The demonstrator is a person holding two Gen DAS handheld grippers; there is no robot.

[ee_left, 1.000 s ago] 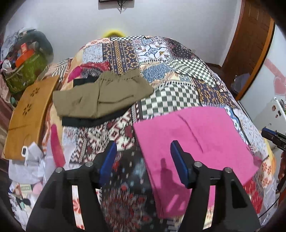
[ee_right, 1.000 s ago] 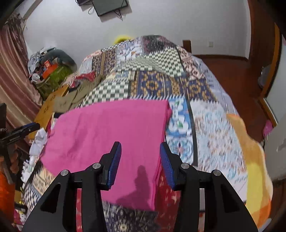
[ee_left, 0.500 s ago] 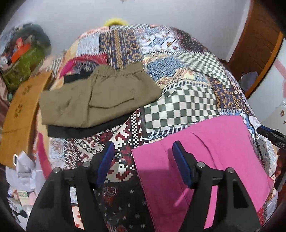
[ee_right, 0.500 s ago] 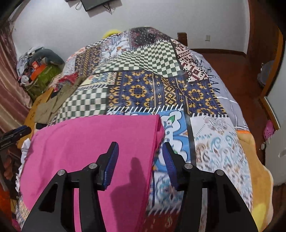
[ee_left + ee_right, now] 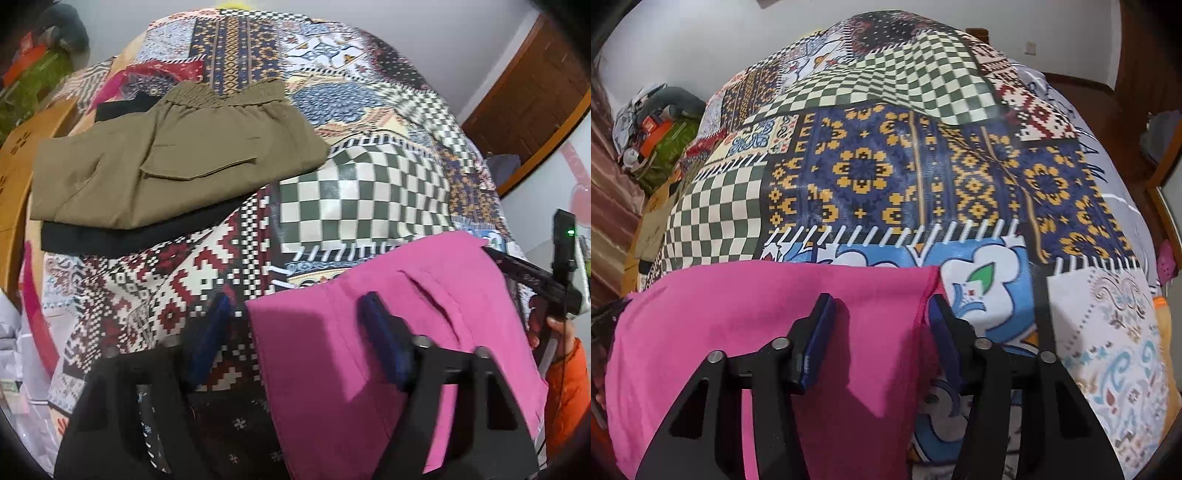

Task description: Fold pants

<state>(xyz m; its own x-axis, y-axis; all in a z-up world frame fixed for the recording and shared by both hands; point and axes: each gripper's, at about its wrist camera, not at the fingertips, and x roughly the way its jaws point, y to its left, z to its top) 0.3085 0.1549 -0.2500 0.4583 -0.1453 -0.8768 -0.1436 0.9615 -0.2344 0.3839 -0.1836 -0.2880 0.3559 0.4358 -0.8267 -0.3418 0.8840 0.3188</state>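
Note:
Pink pants (image 5: 399, 332) lie flat on the patchwork bedspread; they also show in the right wrist view (image 5: 746, 332). My left gripper (image 5: 295, 317) is open, its jaws straddling the pants' far left corner, one finger over the cloth and one over the bedspread. My right gripper (image 5: 882, 317) is open, its jaws straddling the pants' far right corner. The right gripper's body (image 5: 554, 273) shows at the right edge of the left wrist view. Neither gripper holds cloth.
Folded olive pants (image 5: 166, 158) sit on a black folded garment (image 5: 110, 240) at the bed's left. The patchwork bedspread (image 5: 923, 166) stretches beyond. Clutter and bags (image 5: 653, 125) lie on the floor at left. A wooden door (image 5: 528, 99) is at right.
Both grippers have moved forward and down over the pink pants, reaching its far edge corners. Both stay open.

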